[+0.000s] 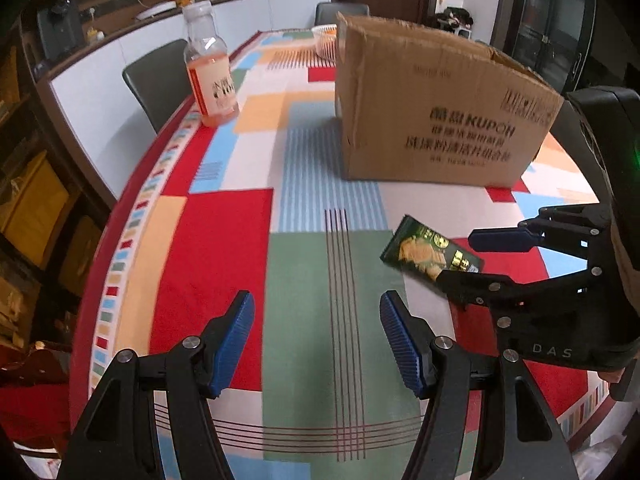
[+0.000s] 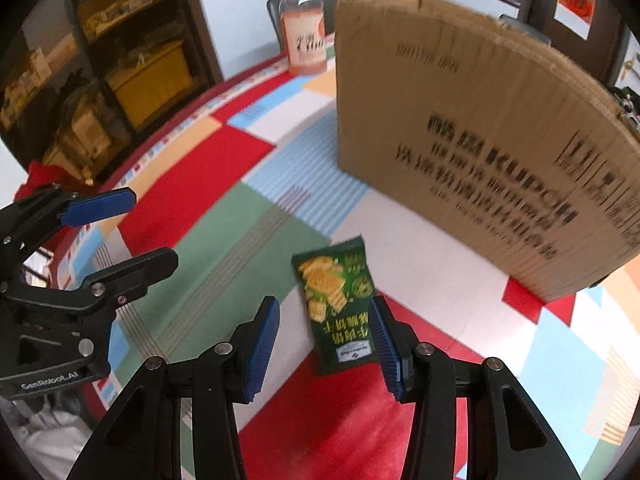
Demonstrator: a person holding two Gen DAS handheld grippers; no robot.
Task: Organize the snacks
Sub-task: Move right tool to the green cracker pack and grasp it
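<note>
Our right tool (image 2: 323, 340) hangs low over the tabletop (image 2: 224, 200) with its blue-padded fingers spread wide, grasping nothing. A green snack packet (image 2: 340, 308) lies flat on the patterned cloth between those fingers, its near end just inside the gap; we cannot tell whether the right-hand pad touches its edge. From the left wrist view the same green snack packet (image 1: 430, 254) shows beneath the right tool (image 1: 460, 258), one corner hidden by the lower finger.

Our left tool (image 1: 317, 334) is likewise released, its two fingers well apart over a green patch of the cloth, with nothing between them. It sits beside the right tool, and in the right wrist view we see the left tool (image 2: 154, 230) at the left edge, jaws parted.

Behind the packet stands a brown cardboard box (image 1: 436, 100) with dark printed lettering, its top open and its torn flaps upright. It is near the packet but apart from it. Farther back, toward the tabletop's left edge, a clear bottle (image 1: 210, 68) of orange drink stands upright. A white basket (image 1: 326, 40) peeks out behind the box, and a dark chair (image 1: 156, 76) stands against the tabletop's left side.
</note>
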